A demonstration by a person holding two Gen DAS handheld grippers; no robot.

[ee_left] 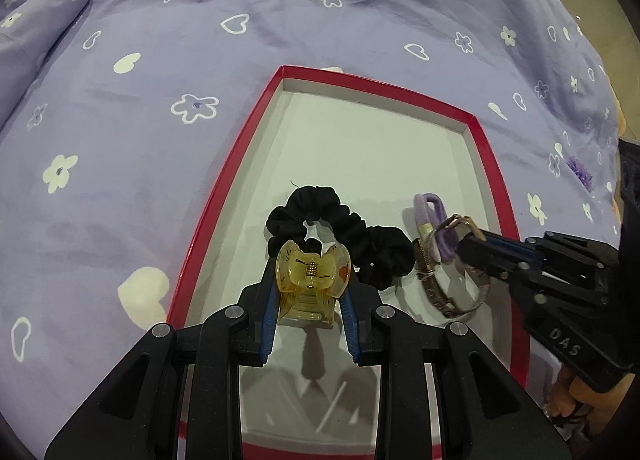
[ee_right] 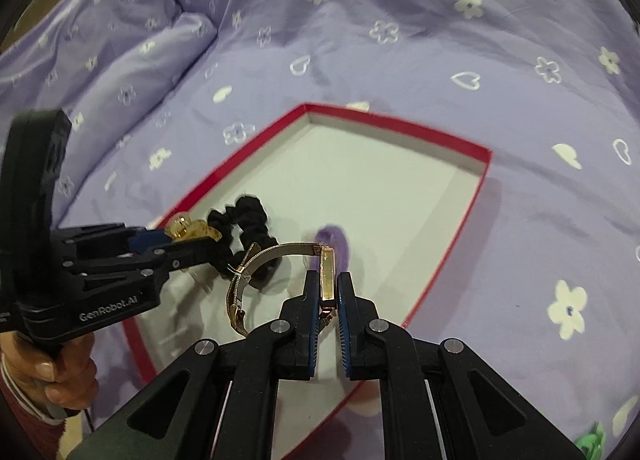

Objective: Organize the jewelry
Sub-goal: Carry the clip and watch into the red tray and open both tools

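A shallow red box (ee_left: 480,147) with a white floor lies on the purple bedspread, and its red rim (ee_right: 468,215) also shows in the right wrist view. My left gripper (ee_left: 310,284) is shut on a yellow translucent claw hair clip (ee_left: 312,280), held just above the box floor. A black scrunchie (ee_left: 332,227) lies in the box just beyond it. My right gripper (ee_right: 328,292) is shut on the gold case of a wristwatch (ee_right: 326,276), whose mesh band (ee_right: 240,288) curls off to the left. A purple hair tie (ee_left: 434,215) lies in the box behind the watch (ee_left: 436,284).
The purple bedspread (ee_left: 160,79) with white flowers and hearts surrounds the box, with a raised fold (ee_right: 132,59) at the far left. A hand (ee_right: 52,372) grips the left tool. A small purple item (ee_left: 580,173) lies on the spread at right, a green one (ee_right: 592,444) at bottom right.
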